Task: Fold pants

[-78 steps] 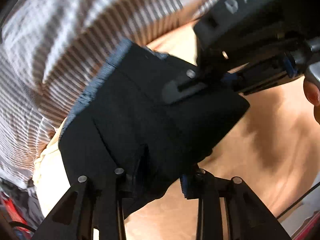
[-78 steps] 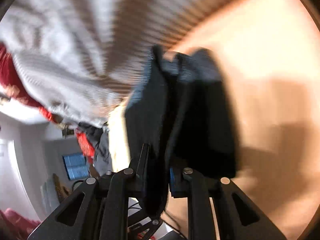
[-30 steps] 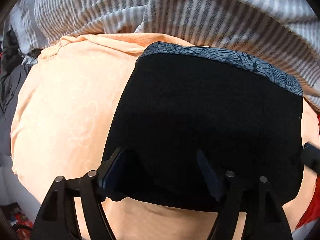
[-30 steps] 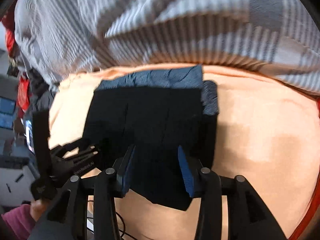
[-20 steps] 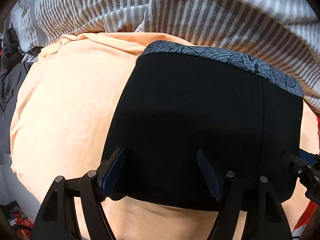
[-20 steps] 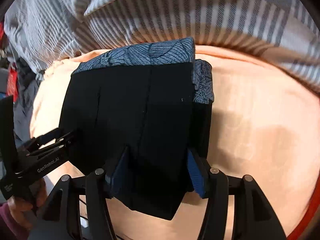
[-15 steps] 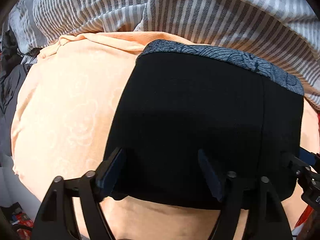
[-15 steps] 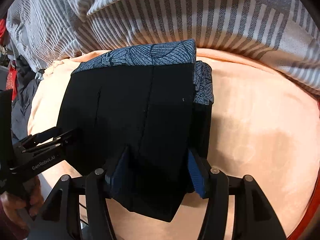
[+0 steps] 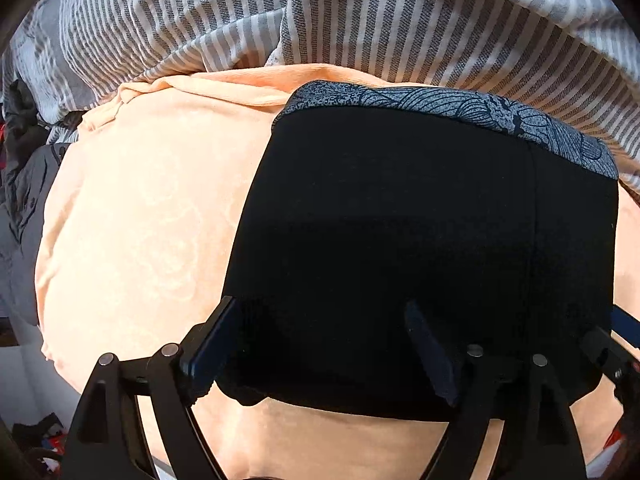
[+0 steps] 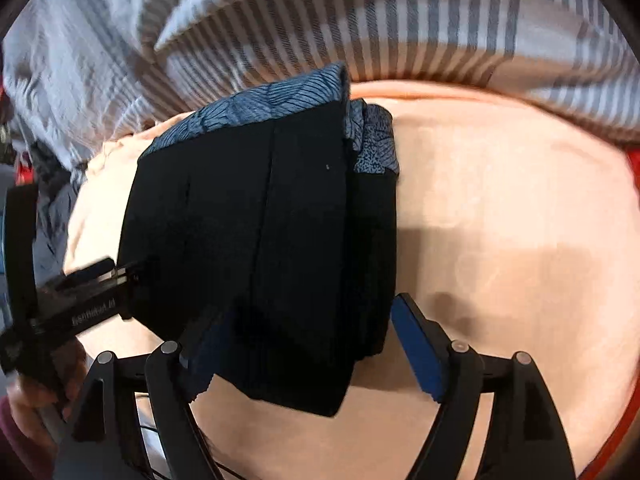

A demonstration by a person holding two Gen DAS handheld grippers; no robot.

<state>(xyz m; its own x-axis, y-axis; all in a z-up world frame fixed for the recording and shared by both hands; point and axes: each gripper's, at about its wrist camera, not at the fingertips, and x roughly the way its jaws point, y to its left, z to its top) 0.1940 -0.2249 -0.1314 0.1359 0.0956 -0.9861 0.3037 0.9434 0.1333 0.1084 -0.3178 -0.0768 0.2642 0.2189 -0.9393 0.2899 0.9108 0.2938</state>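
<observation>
The black pants (image 9: pixel 400 220) lie folded into a thick rectangle on an orange sheet (image 9: pixel 140 220), with a blue patterned waistband (image 9: pixel 460 104) along the far edge. My left gripper (image 9: pixel 320 340) is open, its fingers spread over the near edge of the pants. In the right wrist view the folded pants (image 10: pixel 260 232) show stacked layers at their right side. My right gripper (image 10: pixel 304 344) is open, straddling the near right corner. The left gripper (image 10: pixel 80 296) shows at the left edge of that view.
A grey and white striped blanket (image 9: pixel 360 20) is bunched behind the pants, and also shows in the right wrist view (image 10: pixel 400 28). Dark clothes (image 9: pixel 24 168) lie at the far left. A red edge (image 10: pixel 628 320) borders the sheet at right.
Both grippers were shut on the lifted pants; the pants now lie flat and folded. The right gripper's fingers have opened wider and it has drawn back a little.
</observation>
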